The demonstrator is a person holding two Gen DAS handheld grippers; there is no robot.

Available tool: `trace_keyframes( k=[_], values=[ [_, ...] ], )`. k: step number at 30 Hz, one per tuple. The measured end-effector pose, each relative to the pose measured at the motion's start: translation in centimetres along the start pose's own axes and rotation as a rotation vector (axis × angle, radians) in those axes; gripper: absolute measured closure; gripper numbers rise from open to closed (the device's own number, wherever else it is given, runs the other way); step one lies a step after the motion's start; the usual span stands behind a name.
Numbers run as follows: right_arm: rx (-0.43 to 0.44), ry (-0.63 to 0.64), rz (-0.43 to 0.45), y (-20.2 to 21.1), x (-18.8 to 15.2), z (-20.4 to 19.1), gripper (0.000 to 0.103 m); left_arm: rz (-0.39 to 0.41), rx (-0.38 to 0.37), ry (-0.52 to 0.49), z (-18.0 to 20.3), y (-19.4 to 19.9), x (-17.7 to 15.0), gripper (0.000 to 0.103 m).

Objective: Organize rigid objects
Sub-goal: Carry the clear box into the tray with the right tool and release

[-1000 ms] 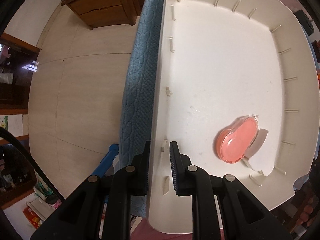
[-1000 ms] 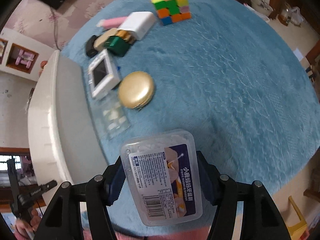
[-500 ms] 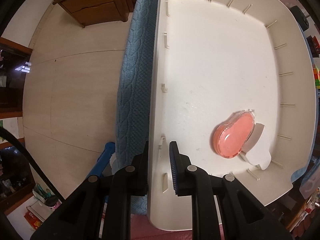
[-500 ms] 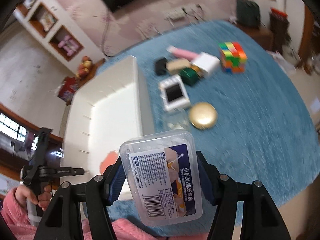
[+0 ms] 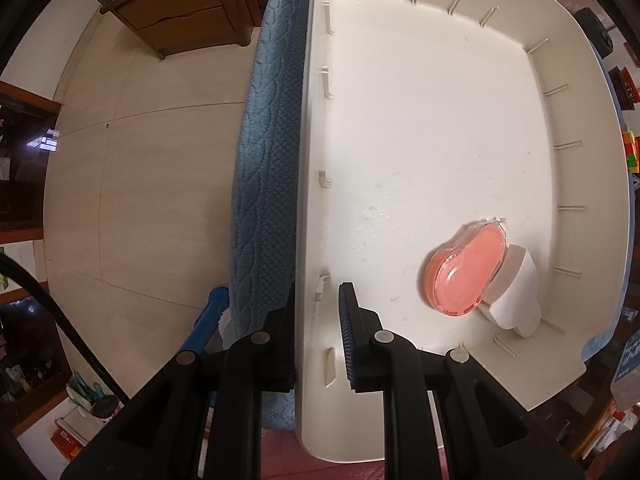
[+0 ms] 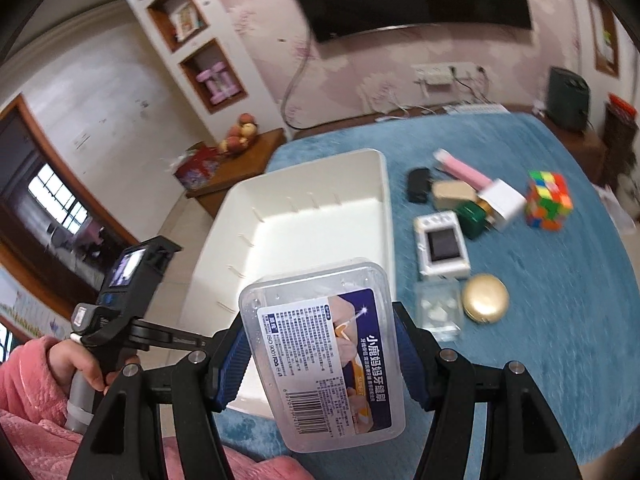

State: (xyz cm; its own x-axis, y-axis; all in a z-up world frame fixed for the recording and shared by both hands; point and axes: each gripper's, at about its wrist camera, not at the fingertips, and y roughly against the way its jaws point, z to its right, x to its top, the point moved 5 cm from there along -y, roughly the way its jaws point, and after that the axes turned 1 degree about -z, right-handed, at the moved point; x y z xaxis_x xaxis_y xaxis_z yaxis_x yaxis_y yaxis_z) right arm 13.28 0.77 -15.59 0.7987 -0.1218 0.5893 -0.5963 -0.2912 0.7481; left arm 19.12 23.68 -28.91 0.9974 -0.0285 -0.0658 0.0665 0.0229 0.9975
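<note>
My left gripper (image 5: 318, 322) is shut on the near left wall of the white bin (image 5: 308, 240), which stands on the blue cloth. A pink oval case (image 5: 464, 270) and a white block (image 5: 516, 300) lie inside the bin. My right gripper (image 6: 322, 360) is shut on a clear plastic floss box (image 6: 324, 356), held above the bin's near end (image 6: 304, 232). The left gripper's handle (image 6: 128, 320) shows at the bin's left side.
On the blue cloth (image 6: 540, 320) right of the bin lie a gold compact (image 6: 485, 298), a clear small case (image 6: 438, 312), a white gadget (image 6: 442, 250), a colour cube (image 6: 548, 200), a white charger (image 6: 504, 202), a green box (image 6: 472, 216), and a pink tube (image 6: 464, 170).
My right gripper has lifted the floss box off the cloth and swung it left over the bin's near end. My left gripper stays clamped on the bin wall.
</note>
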Motion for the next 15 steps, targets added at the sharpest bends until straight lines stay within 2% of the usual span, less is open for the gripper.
trace_keyframes(
  k=[8,15],
  values=[
    [0.020,0.098,0.005,-1.7,1.4,-2.7,0.038,0.002,0.002,-0.002,0.2,0.1,-0.1,0.085],
    [0.012,0.123,0.015,-2.5,2.1,-3.4,0.037,0.001,0.010,-0.006,0.4,0.2,-0.2,0.085]
  ],
)
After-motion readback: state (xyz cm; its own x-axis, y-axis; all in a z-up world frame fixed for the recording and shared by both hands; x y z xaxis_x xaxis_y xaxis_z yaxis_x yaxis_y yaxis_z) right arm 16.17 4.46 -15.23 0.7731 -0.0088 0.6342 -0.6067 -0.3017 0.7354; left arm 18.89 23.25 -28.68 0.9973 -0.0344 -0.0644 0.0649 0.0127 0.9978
